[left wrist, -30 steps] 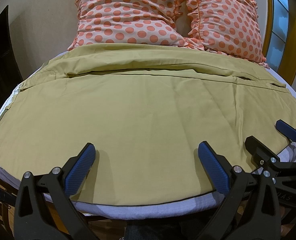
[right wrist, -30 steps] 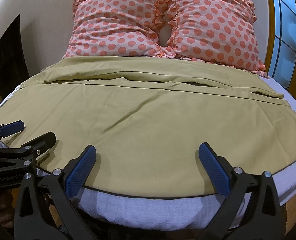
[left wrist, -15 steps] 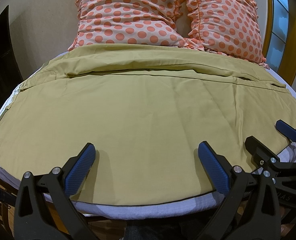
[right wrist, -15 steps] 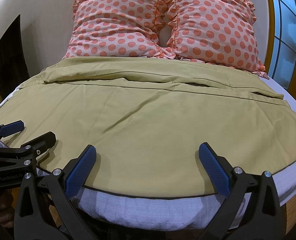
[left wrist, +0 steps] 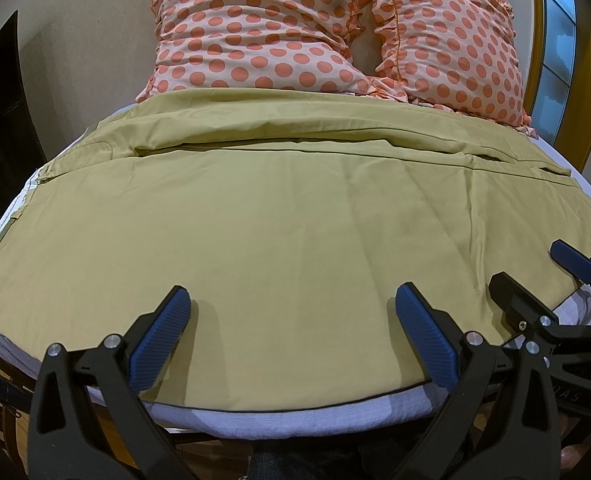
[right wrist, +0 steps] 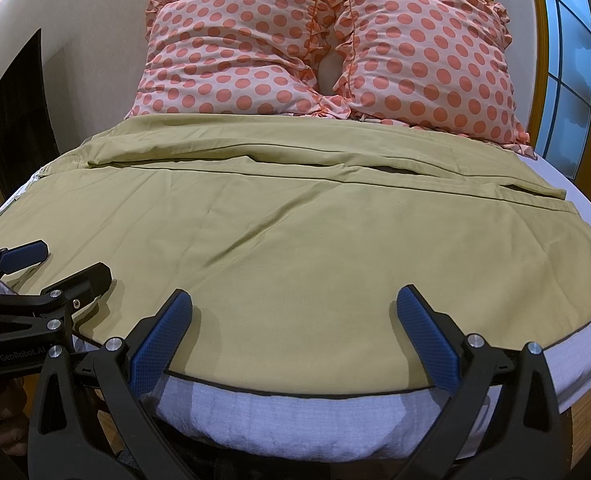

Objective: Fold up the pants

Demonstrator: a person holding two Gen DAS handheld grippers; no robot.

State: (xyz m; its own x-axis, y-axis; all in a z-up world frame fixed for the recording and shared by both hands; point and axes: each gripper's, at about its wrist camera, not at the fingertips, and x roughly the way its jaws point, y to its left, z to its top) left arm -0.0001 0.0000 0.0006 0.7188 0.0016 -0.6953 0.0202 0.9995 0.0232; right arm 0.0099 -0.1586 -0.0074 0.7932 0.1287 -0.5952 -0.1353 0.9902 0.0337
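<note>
The pants [left wrist: 287,216] hide the pillows' [left wrist: 279,32] lower edges (far ahead of both grippers). Their left end runs off frame.

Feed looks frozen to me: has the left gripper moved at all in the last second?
No. The left gripper sits at the same spot over the pants near edge, with the pillows framed identically; jaws equally open.

The pants [left wrist: 295,216] are a plain olive-khaki, edged with a thin dark line along the near hem. Under them the bed cover [right wrist: 295,412] is white. Both pillows [right wrist: 323,48] are pale pink with coral polka dots and ruffled coral trim. Each gripper, left [left wrist: 291,336] and right [right wrist: 293,334], is black with blue textured pads [left wrist: 161,340]. The window frame [right wrist: 535,60] is a warm orange-brown wood, the wall [right wrist: 95,20] beige.
</note>
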